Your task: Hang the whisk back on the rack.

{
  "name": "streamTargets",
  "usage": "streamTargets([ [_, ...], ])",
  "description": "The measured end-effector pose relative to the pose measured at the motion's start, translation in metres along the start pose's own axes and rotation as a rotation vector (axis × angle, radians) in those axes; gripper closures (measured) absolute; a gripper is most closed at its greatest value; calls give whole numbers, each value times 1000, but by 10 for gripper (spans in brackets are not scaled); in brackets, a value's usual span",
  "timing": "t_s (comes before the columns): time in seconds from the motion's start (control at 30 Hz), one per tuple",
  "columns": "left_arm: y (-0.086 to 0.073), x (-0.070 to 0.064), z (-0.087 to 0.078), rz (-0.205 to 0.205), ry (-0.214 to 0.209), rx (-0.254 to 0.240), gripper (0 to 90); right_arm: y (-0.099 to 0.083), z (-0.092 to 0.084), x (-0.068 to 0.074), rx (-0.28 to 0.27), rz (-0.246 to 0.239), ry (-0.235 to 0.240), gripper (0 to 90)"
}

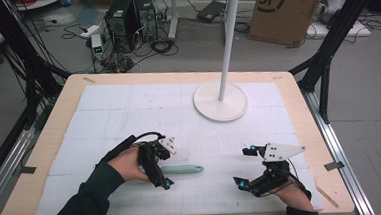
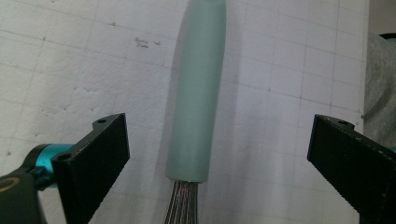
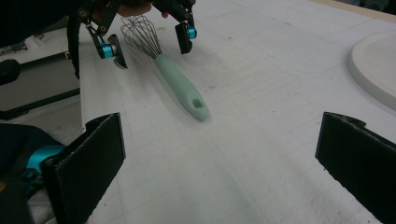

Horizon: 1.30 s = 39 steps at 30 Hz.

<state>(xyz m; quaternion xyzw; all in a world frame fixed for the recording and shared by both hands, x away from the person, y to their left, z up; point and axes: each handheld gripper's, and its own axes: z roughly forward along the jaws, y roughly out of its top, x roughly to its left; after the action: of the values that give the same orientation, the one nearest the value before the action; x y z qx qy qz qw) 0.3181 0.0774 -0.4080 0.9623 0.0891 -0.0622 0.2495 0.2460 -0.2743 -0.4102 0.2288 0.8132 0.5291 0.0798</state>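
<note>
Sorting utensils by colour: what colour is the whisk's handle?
Pale mint green; the handle shows best in the left gripper view.

Wood-edged table (image 1: 299, 111) covered with white gridded mat (image 1: 129, 116). On the mat: whisk (image 1: 182, 169) with mint-green handle, lying flat near the front, left of centre; white stand's round base (image 1: 220, 101) at back, right of centre, pole upright.

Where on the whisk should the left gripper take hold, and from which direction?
Probably the mint-green handle of the whisk, just past the wires, coming from above. It lies flat on the mat, and the left gripper already has open jaws on either side of it; the wires would flex.
</note>
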Motion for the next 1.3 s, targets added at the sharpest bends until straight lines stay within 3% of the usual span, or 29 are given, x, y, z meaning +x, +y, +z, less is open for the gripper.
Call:
streamTargets([
  [0.33, 9, 7, 6, 3, -16, 63, 161, -1, -1, -1, -5, -1, -9, 1],
  [0.43, 8, 7, 8, 17, -2, 86, 201, -1, -2, -1, -4, 0, -10, 1],
  [0.87, 8, 6, 10, 51, 53, 98, 379, -2, -1, -2, -5, -1, -13, 1],
  [1.03, 9, 4, 11, 82, 52, 96, 440, -3, -1, -2, -3, 0, -14, 2],
  [1.3, 9, 4, 11, 86, 61, 86, 512, -3, -1, -2, 5, 4, -13, 2],
])
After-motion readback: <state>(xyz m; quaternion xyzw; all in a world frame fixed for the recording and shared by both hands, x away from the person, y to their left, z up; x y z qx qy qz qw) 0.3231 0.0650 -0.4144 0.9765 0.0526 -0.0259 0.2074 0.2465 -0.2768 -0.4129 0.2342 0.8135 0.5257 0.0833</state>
